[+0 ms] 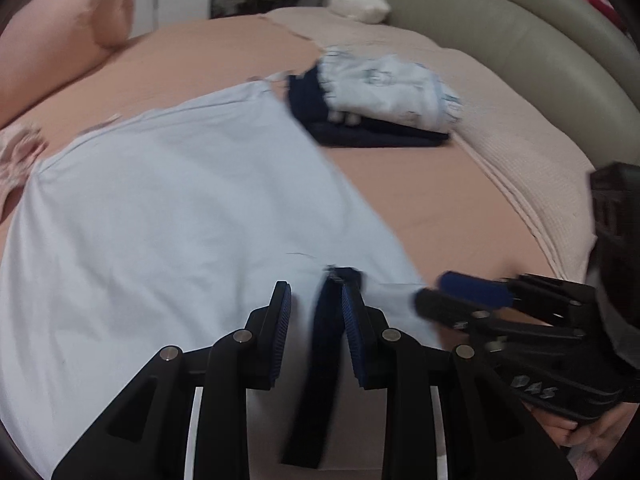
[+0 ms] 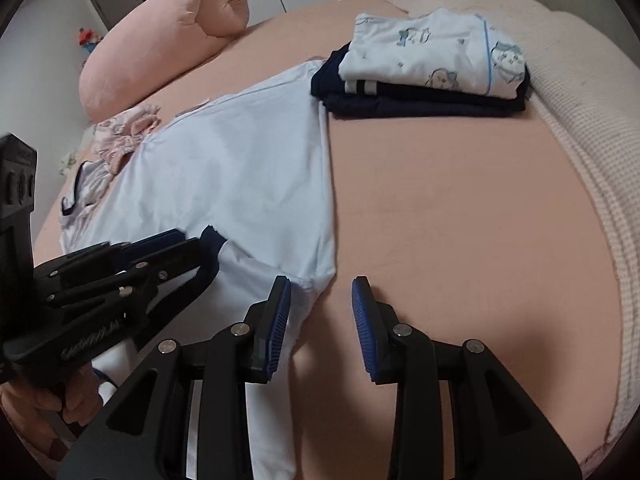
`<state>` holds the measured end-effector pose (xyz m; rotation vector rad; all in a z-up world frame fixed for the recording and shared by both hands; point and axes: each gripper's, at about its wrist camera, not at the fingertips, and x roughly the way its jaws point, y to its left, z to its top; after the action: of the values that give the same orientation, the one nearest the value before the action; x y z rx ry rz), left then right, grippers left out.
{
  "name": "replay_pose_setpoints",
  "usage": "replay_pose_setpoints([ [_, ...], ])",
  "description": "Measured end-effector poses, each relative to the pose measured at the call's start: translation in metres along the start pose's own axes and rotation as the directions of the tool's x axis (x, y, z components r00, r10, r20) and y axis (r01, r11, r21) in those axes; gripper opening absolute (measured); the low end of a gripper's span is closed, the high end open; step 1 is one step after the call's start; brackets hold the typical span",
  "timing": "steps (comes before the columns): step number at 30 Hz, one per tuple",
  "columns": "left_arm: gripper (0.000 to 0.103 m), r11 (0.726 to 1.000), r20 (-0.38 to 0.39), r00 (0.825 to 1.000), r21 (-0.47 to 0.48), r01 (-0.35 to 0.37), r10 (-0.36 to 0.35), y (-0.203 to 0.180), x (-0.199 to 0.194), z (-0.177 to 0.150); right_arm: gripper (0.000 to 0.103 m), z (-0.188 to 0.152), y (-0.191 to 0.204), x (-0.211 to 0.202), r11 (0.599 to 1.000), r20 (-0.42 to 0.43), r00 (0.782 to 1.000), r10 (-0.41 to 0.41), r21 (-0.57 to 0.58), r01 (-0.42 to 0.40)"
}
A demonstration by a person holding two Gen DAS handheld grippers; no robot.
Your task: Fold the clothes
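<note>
The pale blue shirt (image 2: 240, 176) is lying spread flat on the pink bed (image 2: 460, 220), filling the 9 o'clock half of the right wrist view. The left claw (image 1: 314, 312) is reaching over the shirt's near edge at its dark navy collar (image 1: 328, 344), fingers apart; whether the collar is pinched cannot be told through blur. The right claw (image 2: 320, 316) is hovering with fingers apart at the shirt's 3 o'clock edge, gripping nothing. A stack of folded clothes (image 2: 428, 76) is sitting at 1 o'clock, beside the shirt's far corner. A rolled pink duvet (image 2: 160, 44) is lying at 11 o'clock.
</note>
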<state>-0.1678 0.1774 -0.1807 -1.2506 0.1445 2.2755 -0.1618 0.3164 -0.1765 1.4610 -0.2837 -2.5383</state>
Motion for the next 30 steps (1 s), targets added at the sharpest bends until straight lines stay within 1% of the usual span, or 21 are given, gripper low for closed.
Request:
replay_pose_setpoints([
  [1,0.029,1.0,-0.012,1.0,0.022,-0.01,0.011,-0.005,0.004,0.0,0.032,-0.001,0.002,0.003,1.0,-0.008,1.0,-0.01,-0.008,0.01],
  [3,0.029,0.994,-0.049,0.994,0.041,-0.098,0.1,-0.003,0.015,0.001,0.032,-0.002,0.004,0.007,0.999,-0.015,0.999,-0.03,-0.027,0.029],
  [4,0.029,0.994,-0.053,0.993,0.009,-0.107,0.107,0.003,0.014,0.001,0.032,-0.002,0.005,0.007,0.999,-0.012,0.999,-0.035,-0.031,0.034],
  [5,0.029,0.994,-0.049,0.994,-0.045,-0.096,0.094,0.012,0.009,0.002,0.032,-0.001,0.005,0.007,0.999,-0.009,0.999,-0.037,-0.031,0.037],
  [7,0.029,0.986,-0.04,0.997,-0.151,-0.073,0.068,0.03,-0.002,0.004,0.032,-0.002,0.004,0.005,0.999,-0.003,0.999,-0.035,-0.018,0.035],
  [8,0.029,0.985,-0.028,0.999,-0.169,-0.046,0.042,0.033,-0.008,0.004,0.032,-0.003,0.003,0.004,0.999,-0.001,0.999,-0.033,-0.01,0.033],
  [9,0.031,0.986,-0.012,1.0,-0.168,-0.012,0.01,0.032,-0.015,0.004,0.032,-0.002,0.002,0.003,1.0,0.002,1.0,-0.028,-0.003,0.028],
  [11,0.033,0.992,-0.008,0.998,-0.111,0.06,-0.061,0.021,-0.021,0.003,0.032,-0.002,0.0,0.001,1.0,0.011,1.0,-0.015,0.009,0.015],
  [12,0.033,0.995,-0.012,0.997,-0.075,0.07,-0.071,0.014,-0.02,0.004,0.032,-0.001,0.0,0.001,1.0,0.013,1.0,-0.007,0.015,0.006],
  [14,0.033,0.998,-0.023,0.998,-0.001,0.065,-0.065,-0.002,-0.014,0.005,0.032,0.0,0.001,0.004,1.0,0.006,1.0,0.003,0.025,-0.004],
  [16,0.033,1.0,-0.056,0.998,0.012,0.023,-0.022,-0.003,0.001,0.006,0.032,0.0,0.002,0.006,1.0,-0.001,1.0,0.0,0.025,0.0],
  [19,0.035,0.997,-0.07,0.996,-0.05,-0.063,0.06,0.013,0.0,0.006,0.032,-0.003,0.004,0.005,1.0,0.003,1.0,-0.018,0.001,0.018],
  [21,0.035,0.988,-0.079,0.99,-0.096,-0.121,0.114,0.024,-0.003,0.007,0.032,-0.005,0.003,0.003,1.0,0.005,1.0,-0.028,-0.01,0.028],
  [22,0.035,0.986,-0.075,0.99,-0.108,-0.125,0.118,0.028,-0.008,0.005,0.032,-0.005,0.002,0.002,1.0,0.006,1.0,-0.029,-0.008,0.029],
  [24,0.035,0.987,-0.055,0.993,-0.121,-0.106,0.1,0.034,-0.022,0.001,0.032,-0.005,0.001,0.0,1.0,0.008,1.0,-0.029,-0.003,0.029],
  [27,0.035,0.991,-0.071,0.99,-0.06,-0.122,0.118,0.028,-0.026,-0.012,0.032,-0.004,0.001,-0.003,1.0,0.019,1.0,-0.016,0.006,0.016],
  [30,0.035,0.99,-0.092,0.986,0.012,-0.142,0.142,0.02,-0.028,-0.025,0.032,-0.003,0.003,-0.001,1.0,0.016,1.0,-0.019,-0.002,0.019],
])
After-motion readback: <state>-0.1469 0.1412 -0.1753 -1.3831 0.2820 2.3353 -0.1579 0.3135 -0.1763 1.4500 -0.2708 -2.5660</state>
